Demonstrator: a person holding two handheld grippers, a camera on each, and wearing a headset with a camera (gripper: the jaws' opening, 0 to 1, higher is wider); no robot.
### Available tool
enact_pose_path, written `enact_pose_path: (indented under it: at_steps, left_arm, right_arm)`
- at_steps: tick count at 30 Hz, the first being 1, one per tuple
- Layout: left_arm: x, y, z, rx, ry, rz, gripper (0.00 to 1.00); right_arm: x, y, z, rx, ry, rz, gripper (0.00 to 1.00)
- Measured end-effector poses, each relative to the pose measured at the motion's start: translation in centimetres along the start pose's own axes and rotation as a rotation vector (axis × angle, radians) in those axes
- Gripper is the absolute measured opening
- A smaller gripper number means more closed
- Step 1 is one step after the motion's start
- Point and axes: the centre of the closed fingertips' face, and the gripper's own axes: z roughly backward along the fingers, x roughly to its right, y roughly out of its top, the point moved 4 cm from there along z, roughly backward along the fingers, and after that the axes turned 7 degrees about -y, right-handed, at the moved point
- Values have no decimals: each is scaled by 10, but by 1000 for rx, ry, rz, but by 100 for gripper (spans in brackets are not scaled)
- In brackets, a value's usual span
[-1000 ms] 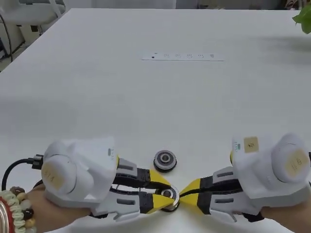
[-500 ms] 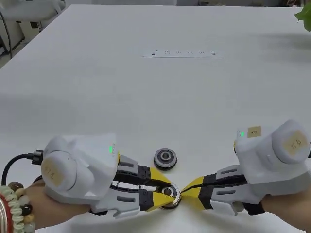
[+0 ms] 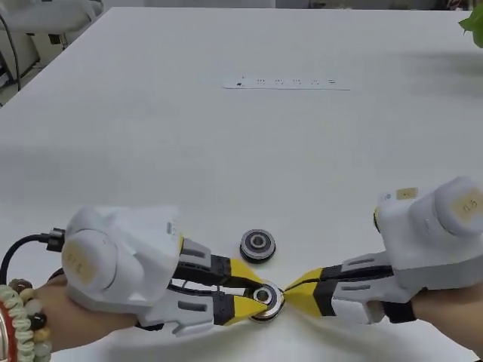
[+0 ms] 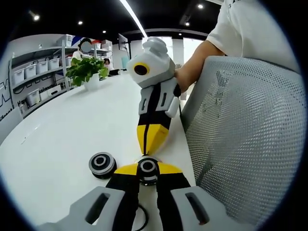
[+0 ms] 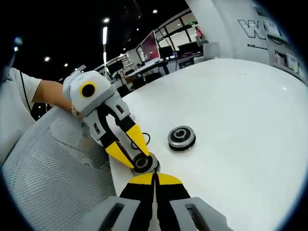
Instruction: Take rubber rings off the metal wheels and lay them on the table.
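Right tool (image 3: 287,291) drew rightward, pinched shut against the wheel (image 3: 267,296) the left tool (image 3: 256,297) clamps by the table (image 3: 226,151) edge.

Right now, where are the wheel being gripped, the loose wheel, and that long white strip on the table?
The gripped wheel (image 3: 266,296): head view, on its shiny hub.
The loose wheel (image 3: 257,245): head view, on its centre hub.
The white strip (image 3: 287,83): head view, middle of its top face.

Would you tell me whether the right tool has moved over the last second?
Yes: the right tool has swung its body rightward, away from the loose wheel, while its tips stay at the held wheel.
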Motion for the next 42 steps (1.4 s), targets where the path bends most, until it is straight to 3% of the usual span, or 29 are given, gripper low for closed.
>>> enact_pose_path:
  at_steps: [4, 6, 24, 34, 39, 42]
  left_arm:
    - [1, 0, 0, -1, 0, -4, 7]
    - [1, 0, -1, 1, -4, -2, 7]
    - [2, 1, -1, -7, -13, -25, 7]
    - [1, 1, -1, -5, -13, -15, 7]
    - [1, 1, -2, -5, -11, -15, 7]
    - [1, 1, -2, -3, -13, -18, 7]
  right_arm:
    - [-2, 1, 0, 2, 19, -40, 0]
    - [-3, 3, 1, 4, 41, -116, 0]
    - [-8, 7, 2, 26, 87, -167, 0]
    - [-14, 11, 1, 39, 107, -154, 0]
    - [-18, 14, 0, 47, 124, -94, 0]
    - [-10, 8, -2, 5, 59, -5, 0]
